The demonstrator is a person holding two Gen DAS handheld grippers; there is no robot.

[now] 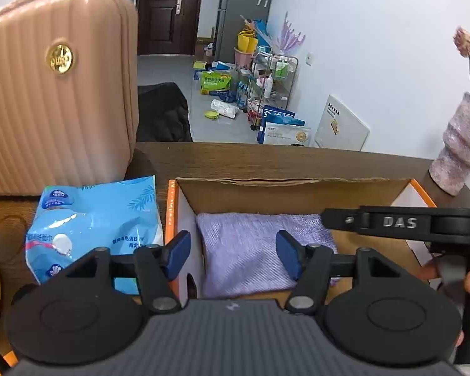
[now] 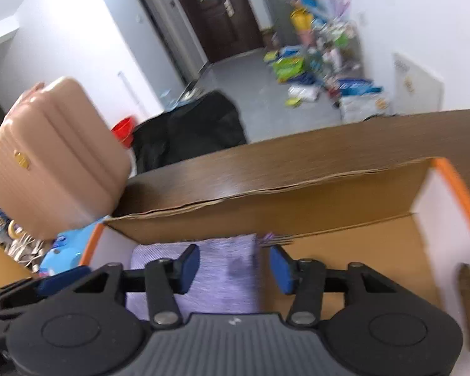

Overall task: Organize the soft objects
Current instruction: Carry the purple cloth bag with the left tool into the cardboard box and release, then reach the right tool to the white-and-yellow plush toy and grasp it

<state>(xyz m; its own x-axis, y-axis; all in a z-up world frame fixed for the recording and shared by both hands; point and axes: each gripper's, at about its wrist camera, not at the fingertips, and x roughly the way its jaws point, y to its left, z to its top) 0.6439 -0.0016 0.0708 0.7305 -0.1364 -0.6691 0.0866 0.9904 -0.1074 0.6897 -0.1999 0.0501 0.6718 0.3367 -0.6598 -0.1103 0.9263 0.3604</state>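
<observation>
Closest to hand is the left gripper (image 1: 233,253), its blue pads apart with nothing pressed between them; it hangs over the near left corner of the cardboard box (image 1: 297,194), one pad outside the box wall and one inside. Beside it the right gripper (image 2: 235,264) is likewise parted and empty, above the same box, and its black arm crosses the right side of the left wrist view.

The folded lilac cloth (image 1: 253,250) lies flat on the box floor, pushed to the left end against the white inner wall, with bare cardboard to its right. The box has orange edging and sits on a dark wooden table (image 1: 266,159).

Just left of the box, touching its wall or nearly so, lies a blue pack of tissues (image 1: 91,219). Behind that stands a ribbed pink suitcase (image 1: 56,94) with a gold badge. At the table's far right corner stands a mottled pink vase (image 1: 460,144) holding a dried flower.
</observation>
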